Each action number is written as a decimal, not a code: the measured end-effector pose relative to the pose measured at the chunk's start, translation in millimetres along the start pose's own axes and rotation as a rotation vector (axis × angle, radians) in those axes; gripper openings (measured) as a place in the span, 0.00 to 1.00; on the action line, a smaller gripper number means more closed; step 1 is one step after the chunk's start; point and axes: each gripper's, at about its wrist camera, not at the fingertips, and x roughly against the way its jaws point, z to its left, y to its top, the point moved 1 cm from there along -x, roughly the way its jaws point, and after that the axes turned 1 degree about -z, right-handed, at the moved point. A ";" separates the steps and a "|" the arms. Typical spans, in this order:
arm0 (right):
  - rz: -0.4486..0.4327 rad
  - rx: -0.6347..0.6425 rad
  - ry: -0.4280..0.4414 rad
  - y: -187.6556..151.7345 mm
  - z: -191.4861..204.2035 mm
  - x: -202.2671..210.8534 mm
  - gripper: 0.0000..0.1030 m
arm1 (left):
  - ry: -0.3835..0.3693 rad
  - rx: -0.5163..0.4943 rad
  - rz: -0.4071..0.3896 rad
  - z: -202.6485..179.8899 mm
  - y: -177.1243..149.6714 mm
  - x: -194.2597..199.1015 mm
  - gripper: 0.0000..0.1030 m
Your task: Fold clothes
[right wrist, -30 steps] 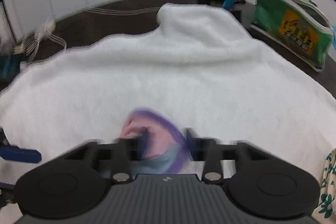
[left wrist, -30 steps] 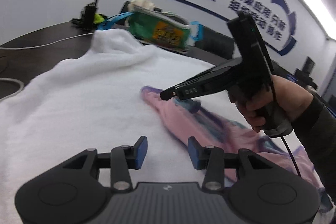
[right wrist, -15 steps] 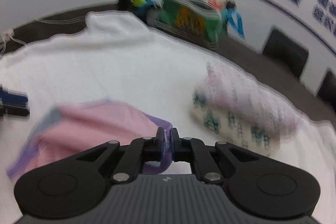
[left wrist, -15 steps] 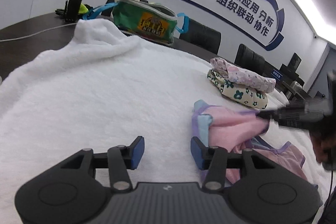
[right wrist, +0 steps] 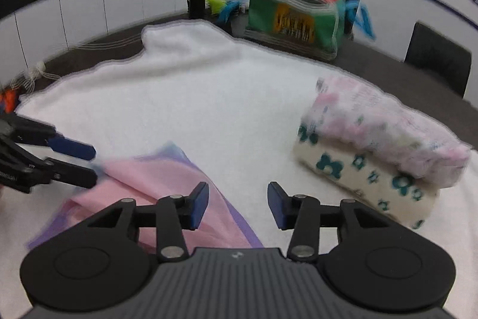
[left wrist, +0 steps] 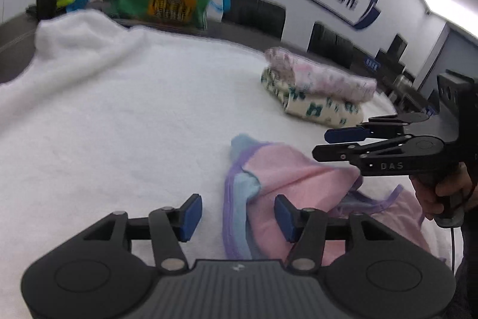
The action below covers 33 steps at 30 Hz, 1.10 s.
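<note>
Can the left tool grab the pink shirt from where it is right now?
Probably yes. The left tool is open and the pink shirt lies just ahead, its purple edge already between the fingers. Nothing blocks the way; the right tool, its jaws opening with nothing between them, hangs off to the side.

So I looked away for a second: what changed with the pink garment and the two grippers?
The right gripper dragged the pink garment's edge over itself toward the folded stack, and its jaws are now opening, nothing between them. The left gripper stayed open and empty; the white towel and stack stayed put.
</note>
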 end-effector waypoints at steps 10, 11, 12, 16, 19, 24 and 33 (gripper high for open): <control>0.061 0.027 -0.028 -17.6 11.2 -1.6 0.03 | 0.017 0.043 -0.171 1.5 -11.9 42.0 0.01; 0.027 0.061 -0.062 -11.9 20.0 5.2 0.03 | 0.038 0.045 -0.207 0.4 -16.3 55.2 0.01; -0.014 0.090 -0.093 -4.4 29.7 13.3 0.03 | 0.059 0.047 -0.244 -0.6 -20.7 68.3 0.01; -0.202 0.249 -0.170 33.3 84.0 41.0 0.03 | 0.193 0.073 -0.377 2.4 -50.6 120.2 0.01; -0.302 0.398 -0.137 58.9 136.9 34.5 0.03 | 0.320 0.135 -0.433 12.5 -78.0 150.2 0.01; -0.313 0.590 0.037 86.6 216.1 -21.2 0.03 | 0.460 0.340 -0.463 40.1 -118.0 172.3 0.09; -0.226 0.631 0.046 90.4 251.6 -63.7 0.43 | 0.434 0.311 -0.419 79.6 -117.4 186.8 0.23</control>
